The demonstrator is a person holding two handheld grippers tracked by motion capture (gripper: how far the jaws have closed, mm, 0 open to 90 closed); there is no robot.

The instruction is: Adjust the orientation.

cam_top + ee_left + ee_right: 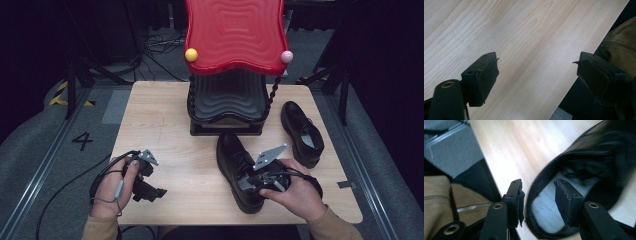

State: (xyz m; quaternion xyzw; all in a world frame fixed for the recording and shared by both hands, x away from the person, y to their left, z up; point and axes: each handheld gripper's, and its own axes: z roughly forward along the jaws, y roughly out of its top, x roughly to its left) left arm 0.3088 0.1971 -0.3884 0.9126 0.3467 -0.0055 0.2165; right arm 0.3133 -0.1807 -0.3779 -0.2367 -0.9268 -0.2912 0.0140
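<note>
We look down on a pale wooden table from the person's side. At the far edge stands a black ribbed shoe rack with a glossy red wavy top shelf, a yellow ball at one front corner and a pink ball at the other.

A black leather lace-up shoe lies in front of the rack, toe pointing away from us and heel toward the near edge. A second black leather shoe sits to its right, well apart, beside the rack.

We see the right gripper in the person's right hand, over the heel end of the nearer shoe. In the right gripper view, its two black jaws stand apart and straddle the shoe's heel rim: one pad is outside the collar, the other inside the opening above the grey insole. There is a gap between pads and rim, so the jaws do not clamp it. A tan zipped sleeve shows at the lower left of that view.

We see the left gripper in the left hand, low over the table's near left part, far from both shoes. In the left gripper view its jaws are wide apart with nothing between them, bare wood grain beneath.
</note>
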